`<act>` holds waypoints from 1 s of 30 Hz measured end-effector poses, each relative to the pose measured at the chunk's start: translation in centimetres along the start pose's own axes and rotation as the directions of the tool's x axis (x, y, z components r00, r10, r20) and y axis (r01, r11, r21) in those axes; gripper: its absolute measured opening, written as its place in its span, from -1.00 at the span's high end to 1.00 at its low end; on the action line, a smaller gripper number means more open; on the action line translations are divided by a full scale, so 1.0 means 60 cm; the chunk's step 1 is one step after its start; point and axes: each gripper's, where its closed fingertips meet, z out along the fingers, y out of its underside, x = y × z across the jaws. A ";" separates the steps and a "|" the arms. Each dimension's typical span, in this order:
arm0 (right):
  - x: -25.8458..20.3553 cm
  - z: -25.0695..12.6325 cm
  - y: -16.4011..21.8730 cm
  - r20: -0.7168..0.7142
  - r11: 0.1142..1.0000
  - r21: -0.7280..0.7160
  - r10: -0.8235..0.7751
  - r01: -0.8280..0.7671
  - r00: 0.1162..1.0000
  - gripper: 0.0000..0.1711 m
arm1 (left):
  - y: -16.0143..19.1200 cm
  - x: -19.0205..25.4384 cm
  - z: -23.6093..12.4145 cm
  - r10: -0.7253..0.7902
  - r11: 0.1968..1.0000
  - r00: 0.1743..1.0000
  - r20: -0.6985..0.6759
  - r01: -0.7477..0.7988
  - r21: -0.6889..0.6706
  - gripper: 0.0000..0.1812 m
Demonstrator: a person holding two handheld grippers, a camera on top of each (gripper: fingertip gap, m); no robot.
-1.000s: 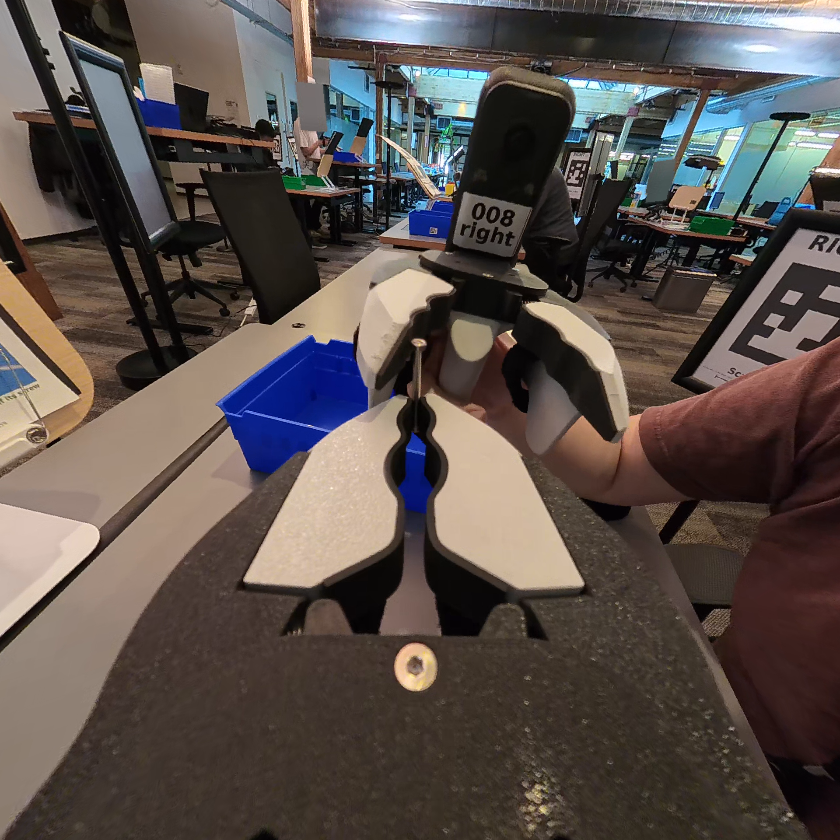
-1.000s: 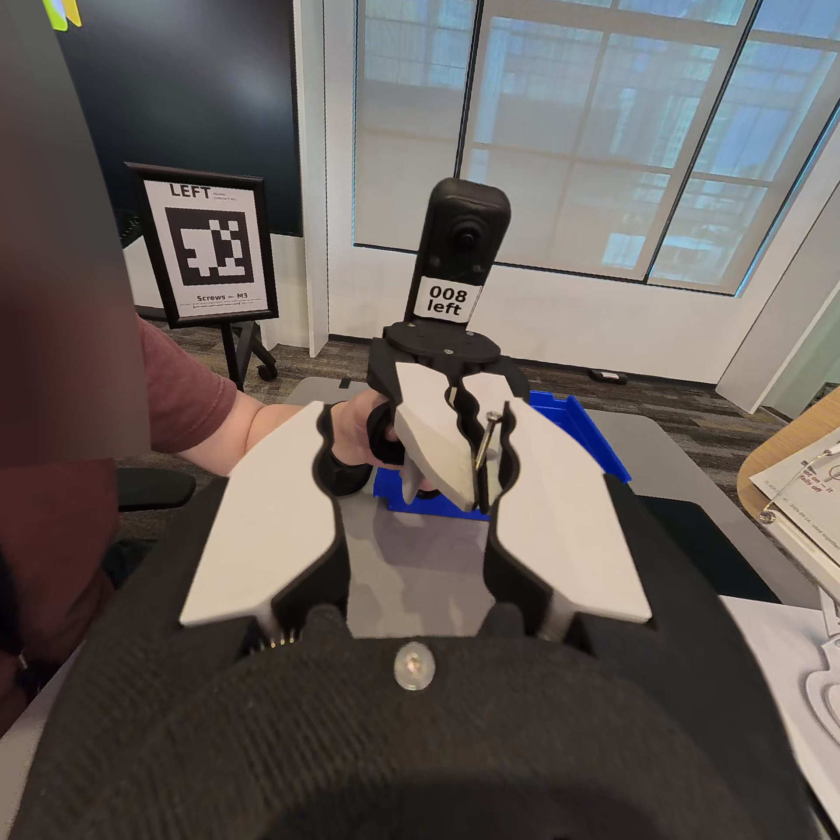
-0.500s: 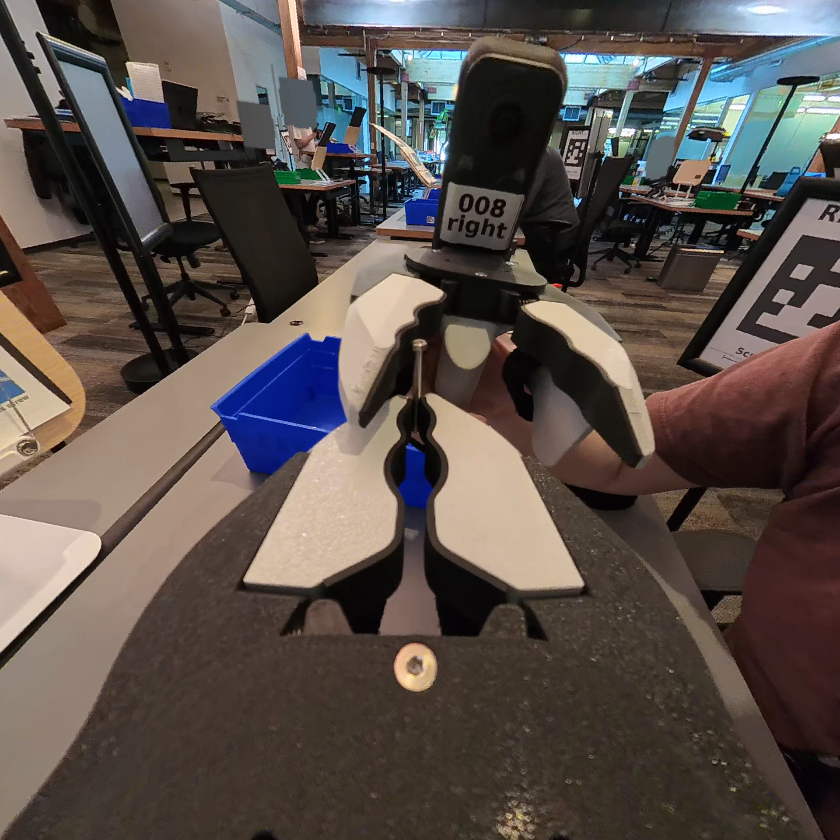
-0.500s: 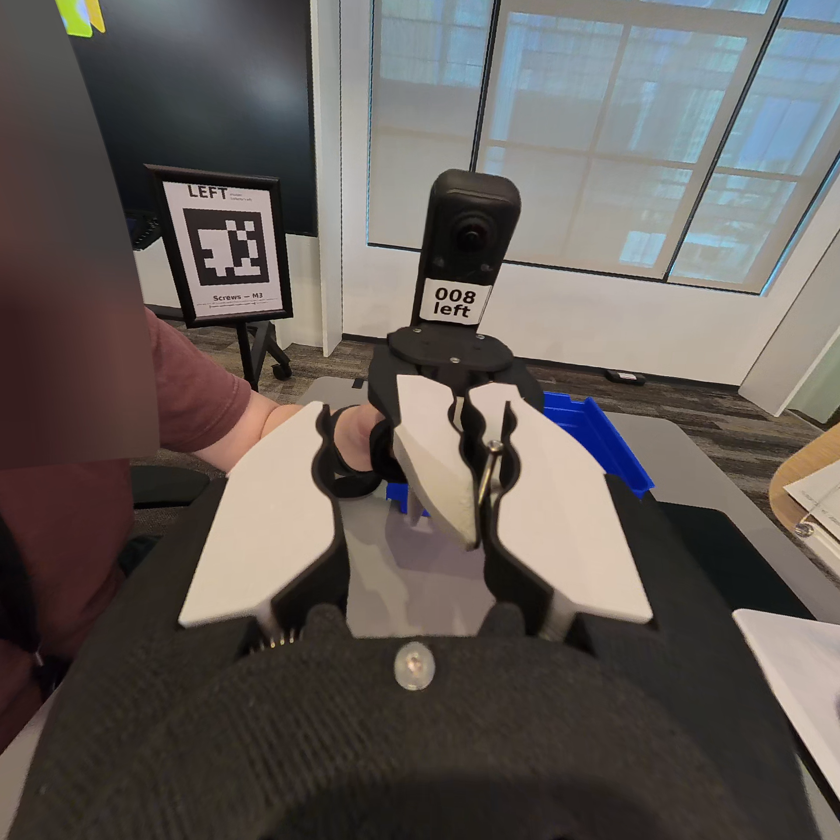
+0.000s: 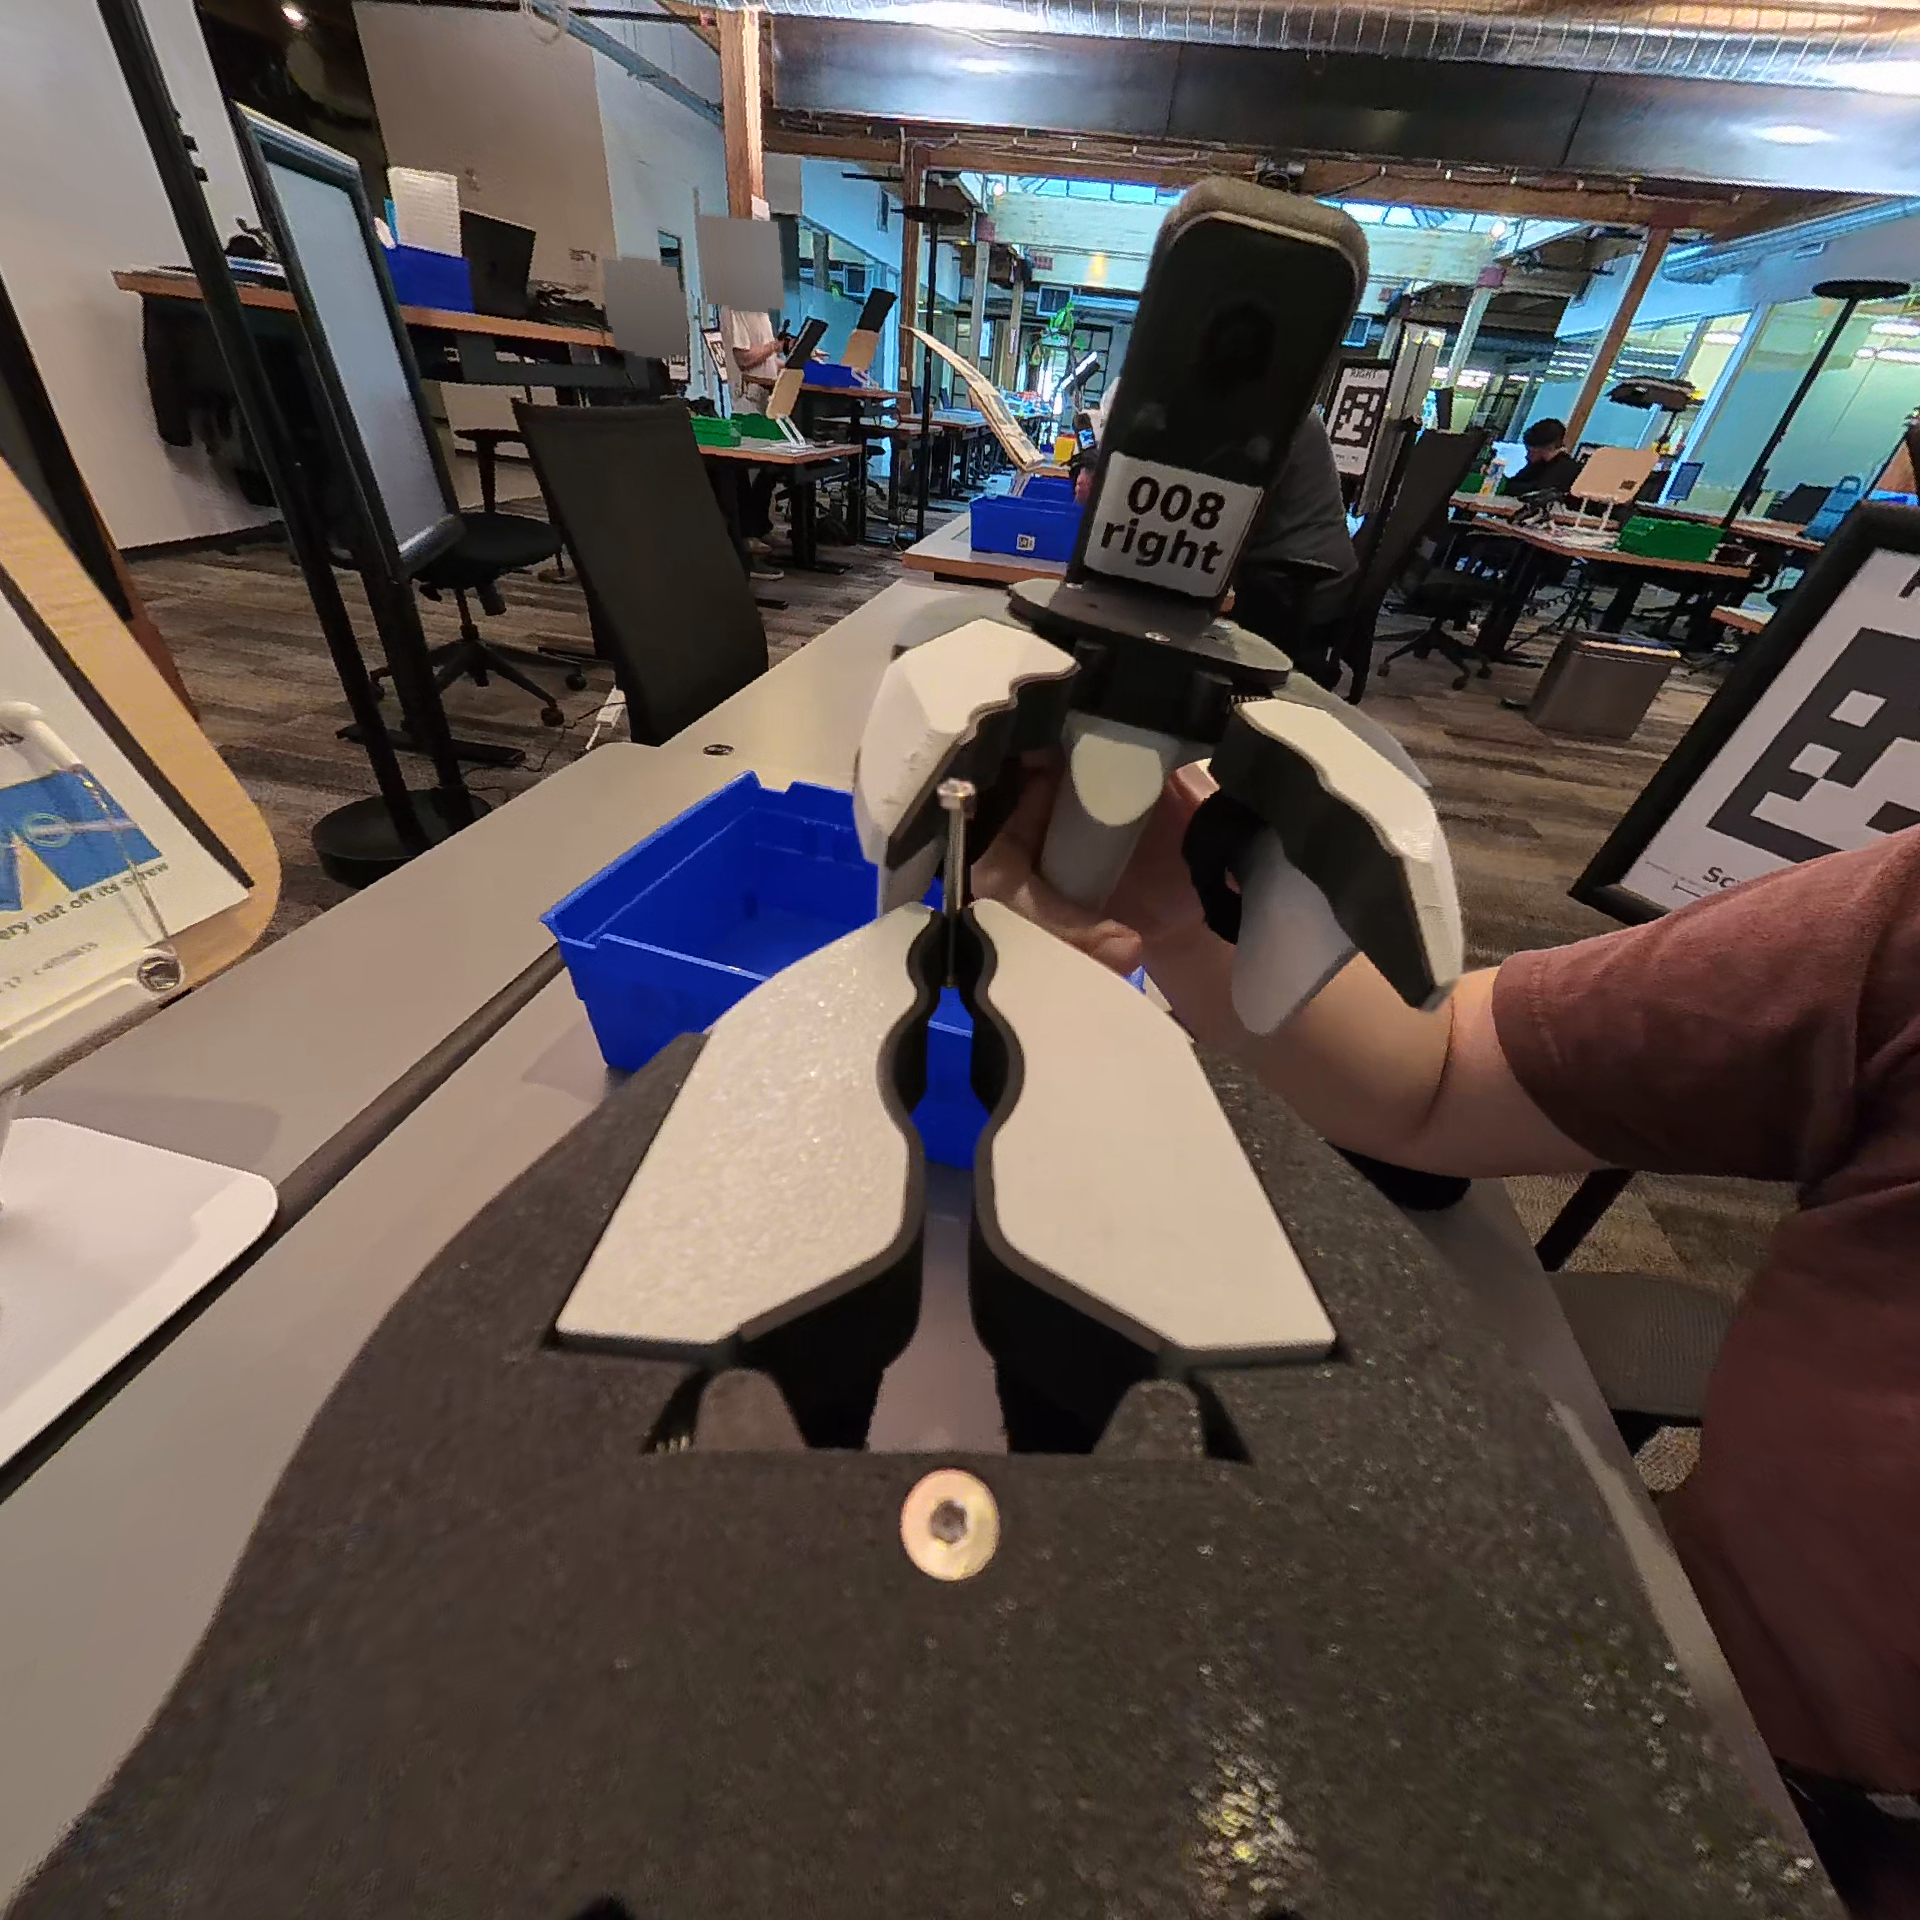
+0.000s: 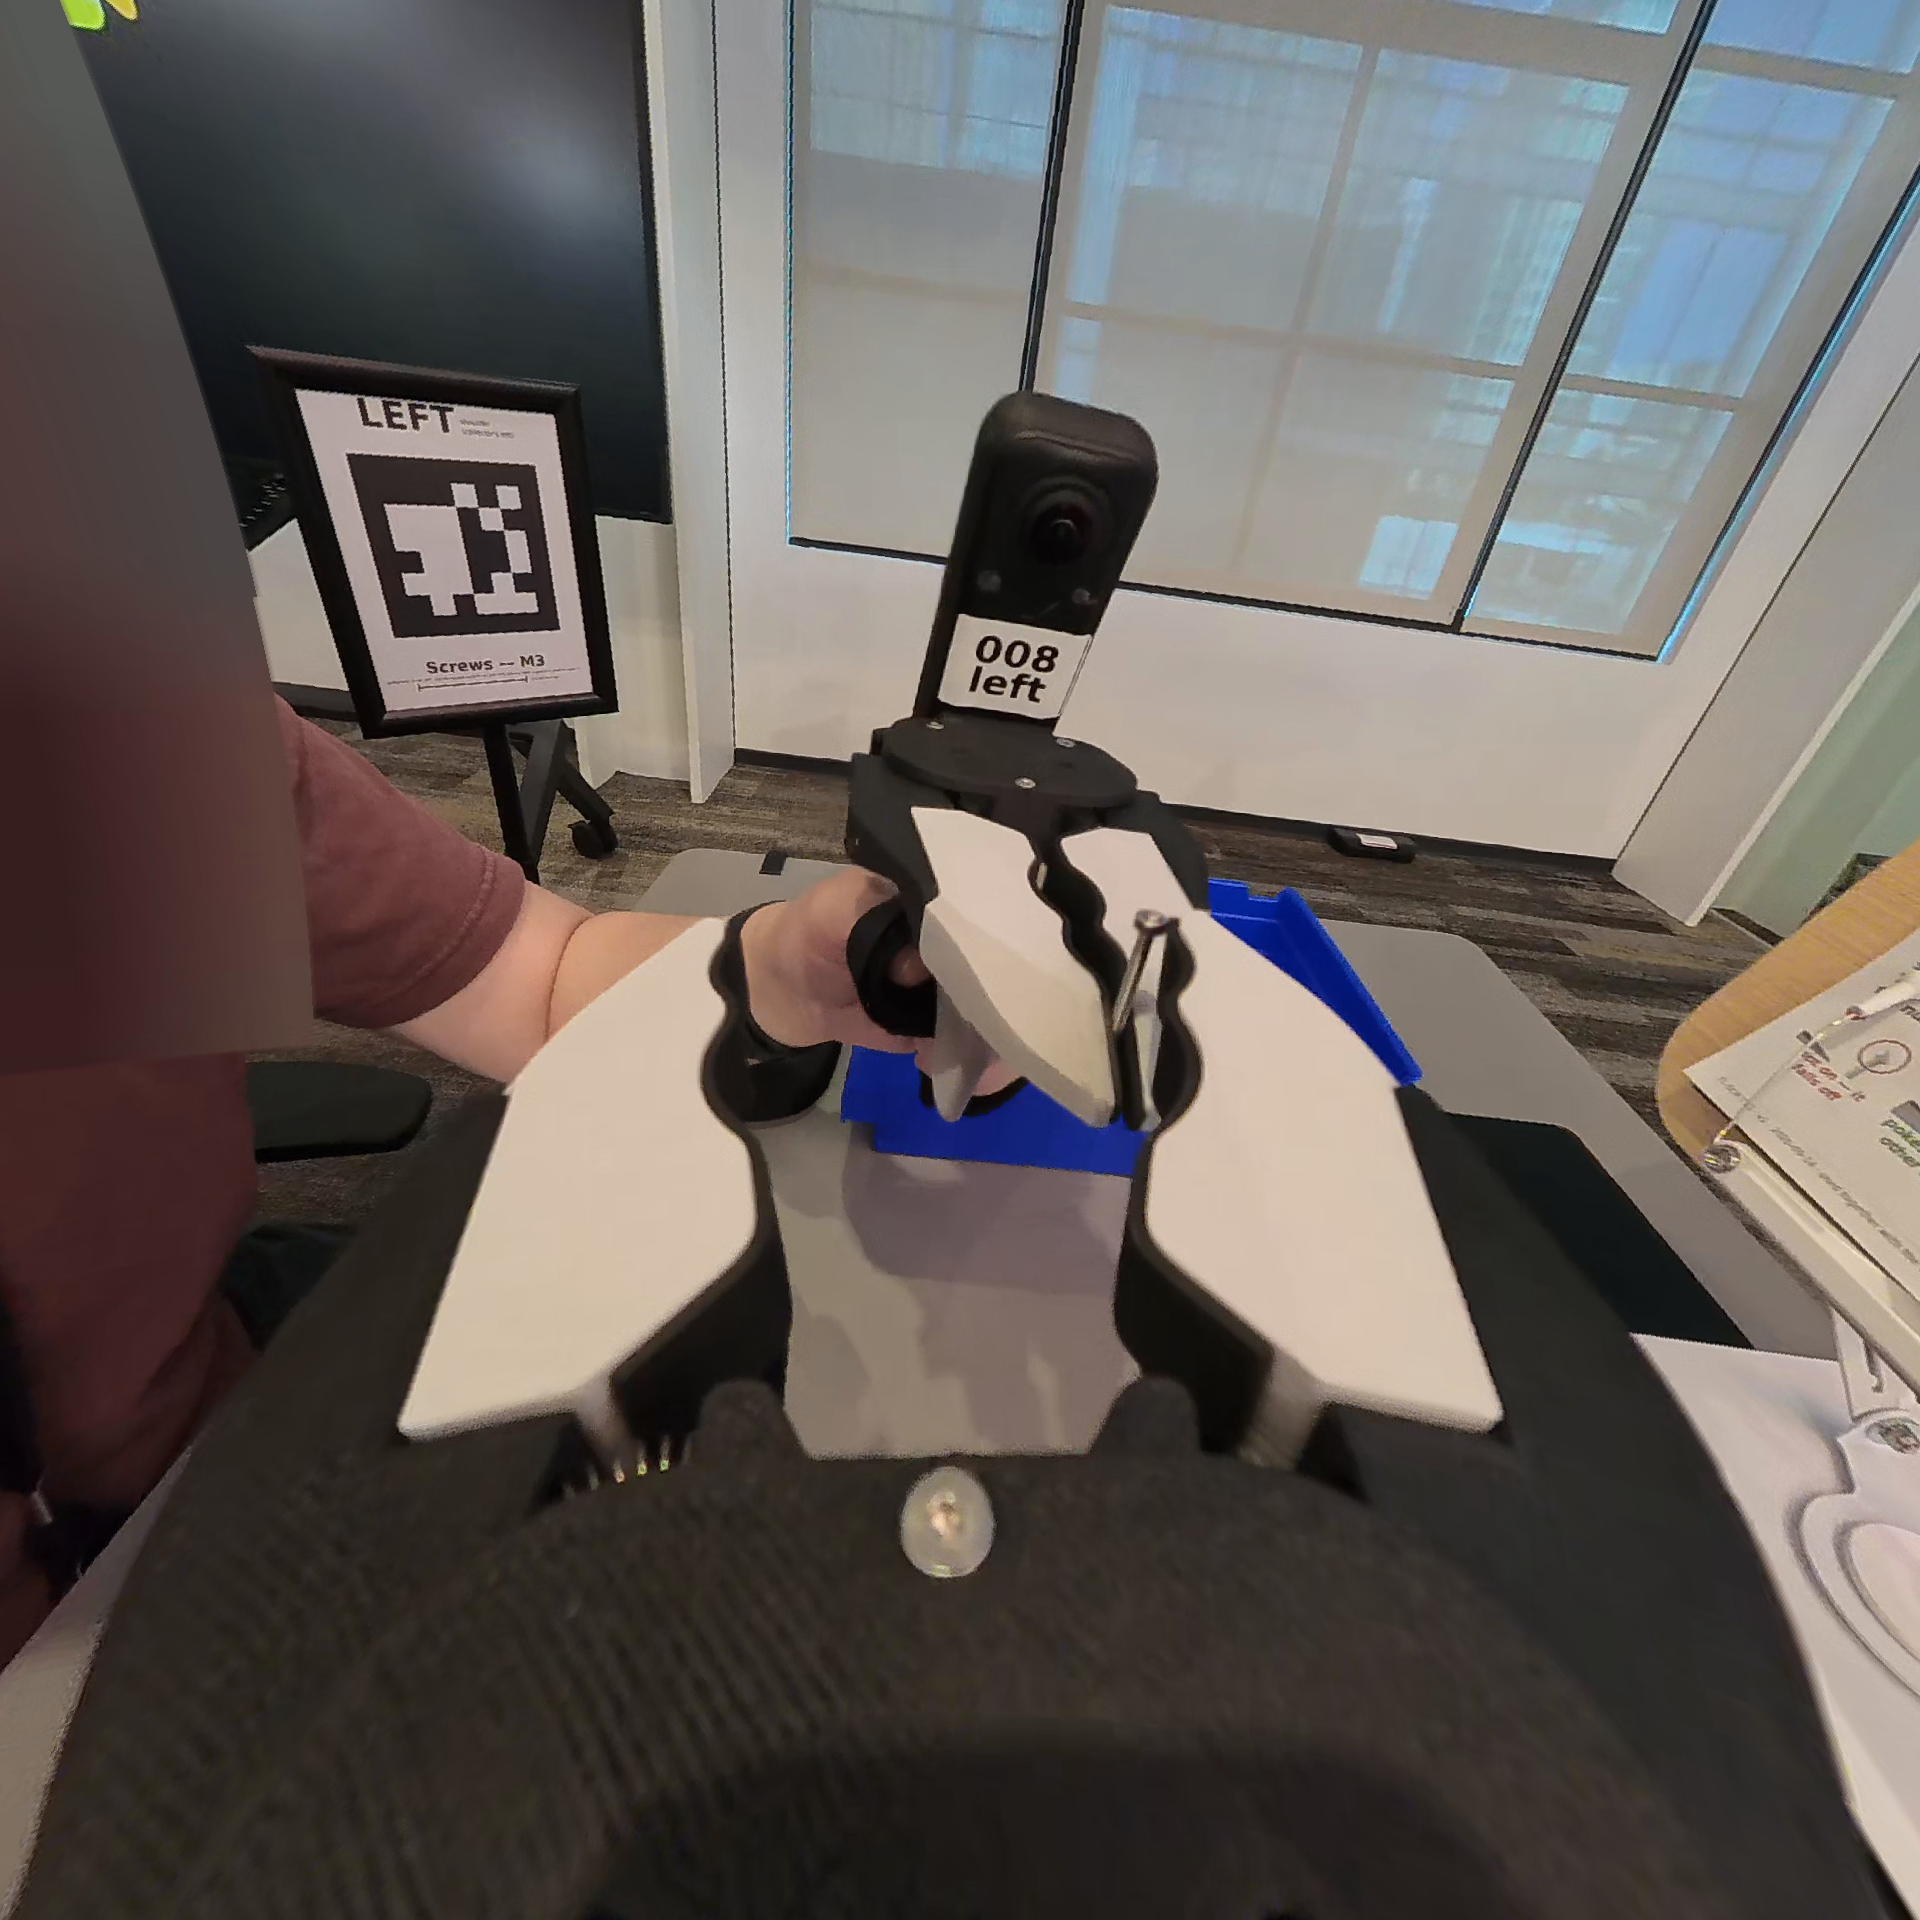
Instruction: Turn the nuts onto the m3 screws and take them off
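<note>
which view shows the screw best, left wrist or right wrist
The left wrist view. There the screw stands upright, pinched at its lower end by the shut left tongs, head and shank sharp against the open right tongs. The right wrist view shows the screw tilted, its lower part hidden among the fingers.

The flat grey surface (image 5: 343, 1049) carried an open blue plastic bin (image 5: 717, 935). A white sheet (image 5: 94, 1236) lay near its edge.
</note>
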 end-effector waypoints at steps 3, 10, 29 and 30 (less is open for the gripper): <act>0.005 -0.004 0.000 -0.014 1.000 -0.002 -0.001 0.001 1.000 0.11 | 0.001 -0.002 0.000 -0.008 1.000 1.000 -0.003 0.008 0.002 0.98; 0.000 0.011 0.004 0.011 0.999 0.021 0.043 -0.043 0.999 0.10 | 0.014 0.029 0.021 0.021 0.999 0.998 -0.054 -0.023 -0.034 0.98; -0.002 0.009 0.003 0.009 0.999 0.005 0.037 -0.037 0.999 0.01 | 0.004 -0.003 0.002 -0.004 1.000 1.000 0.013 0.004 -0.012 0.98; -0.001 0.007 0.003 0.006 0.999 0.003 0.036 -0.036 0.999 0.01 | 0.003 -0.005 0.000 -0.006 1.000 1.000 0.016 0.006 -0.009 0.98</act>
